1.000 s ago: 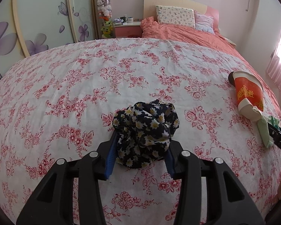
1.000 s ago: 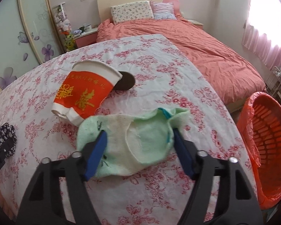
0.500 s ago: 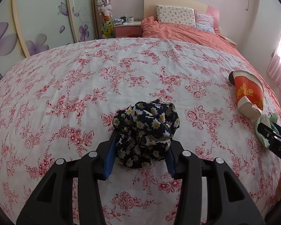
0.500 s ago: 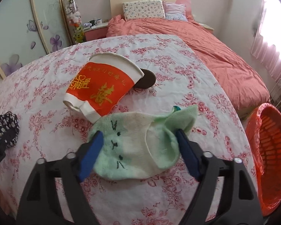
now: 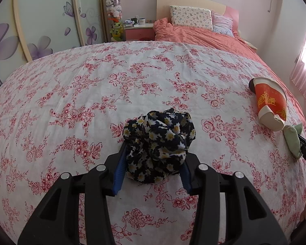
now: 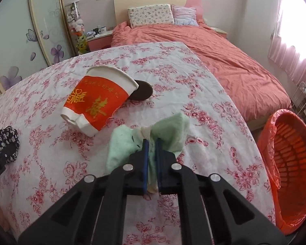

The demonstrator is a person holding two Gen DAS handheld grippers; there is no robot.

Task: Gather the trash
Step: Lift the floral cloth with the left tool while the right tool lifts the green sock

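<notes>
A dark, daisy-print cloth ball (image 5: 159, 136) rests on the floral tablecloth (image 5: 91, 77), and my left gripper (image 5: 155, 155) is shut on it, its blue pads pressing both sides. My right gripper (image 6: 152, 143) is shut on a pale green sock (image 6: 173, 132), which bunches up on either side of the narrow jaws. Just beyond the sock lies a crushed red and white paper cup (image 6: 98, 102) on its side, with a brown round lid (image 6: 142, 92) behind it. The left wrist view shows the cup (image 5: 270, 102) and sock (image 5: 293, 138) at far right.
An orange basket lined with an orange bag (image 6: 289, 163) stands on the floor off the table's right edge. A bed with a salmon cover (image 6: 224, 61) lies beyond the table. A wardrobe with purple flowers (image 5: 40, 40) runs along the left.
The right gripper's jaws have closed from wide apart onto the green sock, bunching it. The left gripper and its cloth ball have stayed still.
</notes>
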